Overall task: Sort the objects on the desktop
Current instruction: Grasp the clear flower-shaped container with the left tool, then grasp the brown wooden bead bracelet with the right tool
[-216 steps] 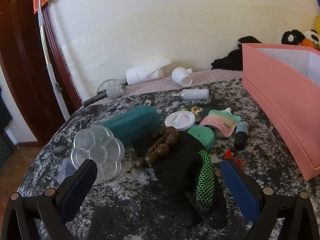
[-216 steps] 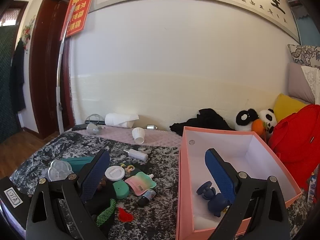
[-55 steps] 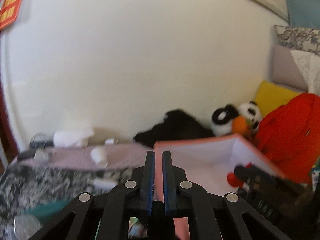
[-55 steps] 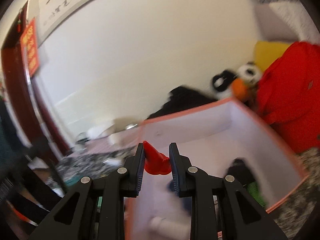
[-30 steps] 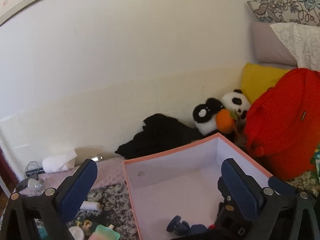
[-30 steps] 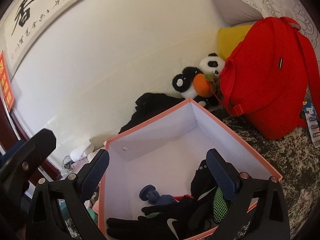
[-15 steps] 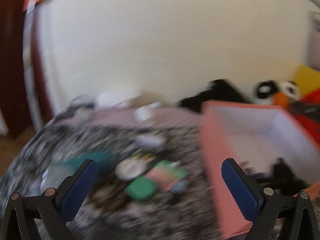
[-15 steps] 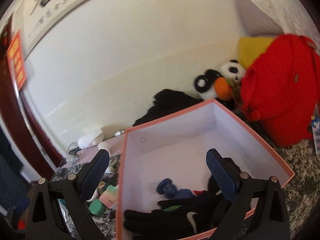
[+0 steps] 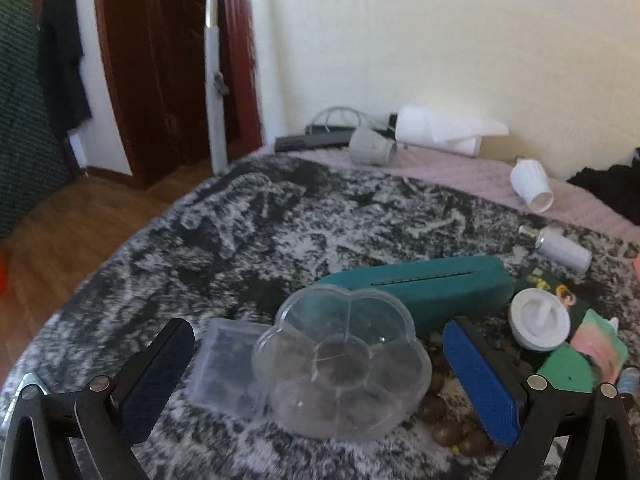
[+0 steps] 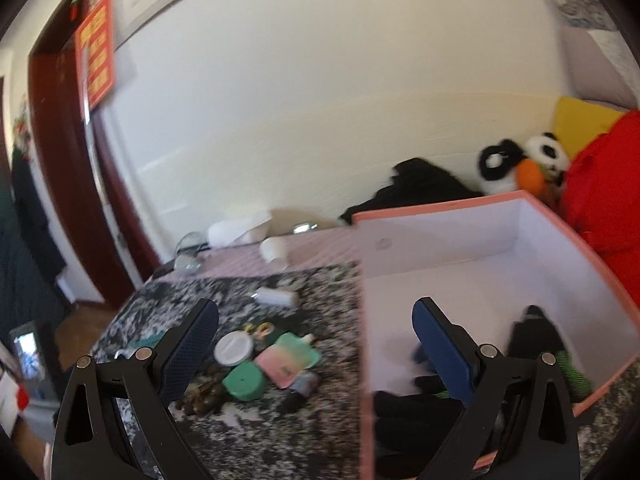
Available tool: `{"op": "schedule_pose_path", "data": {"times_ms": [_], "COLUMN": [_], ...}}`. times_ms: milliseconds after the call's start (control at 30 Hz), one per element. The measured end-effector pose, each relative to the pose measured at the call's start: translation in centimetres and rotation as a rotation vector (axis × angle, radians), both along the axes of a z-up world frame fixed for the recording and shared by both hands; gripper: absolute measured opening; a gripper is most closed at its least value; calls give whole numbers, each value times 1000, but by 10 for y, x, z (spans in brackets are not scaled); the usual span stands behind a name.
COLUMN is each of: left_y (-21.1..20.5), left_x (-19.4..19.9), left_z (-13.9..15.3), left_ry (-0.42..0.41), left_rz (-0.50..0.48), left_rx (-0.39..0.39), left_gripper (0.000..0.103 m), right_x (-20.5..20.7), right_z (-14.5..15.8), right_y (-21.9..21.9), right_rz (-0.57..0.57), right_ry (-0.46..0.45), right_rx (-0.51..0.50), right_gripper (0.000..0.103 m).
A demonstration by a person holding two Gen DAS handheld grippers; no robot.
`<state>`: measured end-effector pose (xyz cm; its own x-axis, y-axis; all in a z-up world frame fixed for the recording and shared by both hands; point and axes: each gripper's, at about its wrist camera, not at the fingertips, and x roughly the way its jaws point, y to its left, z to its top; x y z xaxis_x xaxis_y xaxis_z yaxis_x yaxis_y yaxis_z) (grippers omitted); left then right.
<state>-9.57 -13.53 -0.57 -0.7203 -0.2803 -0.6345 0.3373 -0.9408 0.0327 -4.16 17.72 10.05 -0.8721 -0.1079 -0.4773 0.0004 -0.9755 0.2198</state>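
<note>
Panda plush [image 10: 516, 160]; red backpack [image 10: 600, 196]

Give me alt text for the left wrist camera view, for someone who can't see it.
The open left tool frames a clear flower-shaped box on a speckled black-and-white cloth, a small clear square box beside it. Behind lie a teal case, white lid and brown beads.

Flower-shaped box [image 9: 344, 360] sits in front of the long case [image 9: 424, 284], square box [image 9: 228, 364] touching its left. Beads [image 9: 440, 416] lie right of it.

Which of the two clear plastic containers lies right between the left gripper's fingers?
The flower-shaped one; the small square box sits beside it, nearer the left finger.
</note>
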Motion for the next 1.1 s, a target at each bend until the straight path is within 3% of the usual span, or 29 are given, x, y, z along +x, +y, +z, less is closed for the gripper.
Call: {"op": "schedule_pose_path", "data": {"times_ms": [167, 300, 333, 400, 533, 733, 867, 1000, 1100], "left_y": [4, -1, -2, -5, 0, -1, -14, -41, -59], "left_x": [-23, -34, -37, -43, -45, -39, -33, -17, 3], "left_z": [-10, -25, -28, -35, -48, -50, -50, -33, -2], "left_ry": [-24, -73, -81, -100, -112, -59, -44, -16, 68], "left_rz": [-23, -19, -21, -21, -20, -36, -88, -60, -31], "left_rx": [-17, -3, 13, 38, -4, 0, 76, 181, 159], "left_gripper": [103, 103, 103, 103, 103, 103, 103, 102, 102], "right_x": [-40, -63, -67, -71, -74, -76, -76, -78, -81], "right_z": [-30, -70, -80, -100, -117, -119, -116, -113, -112], "right_y": [-52, -101, -112, -129, -143, -154, -160, -164, -168], "right_rz": [143, 309, 337, 368, 385, 382, 372, 360, 350], "right_ry": [-96, -221, -250, -292, -338, -330, -323, -311, -302], "right_rx": [-45, -23, -5, 30, 61, 68, 74, 66, 85], "right_gripper": [97, 65, 62, 62, 62, 62, 62, 62, 62]}}
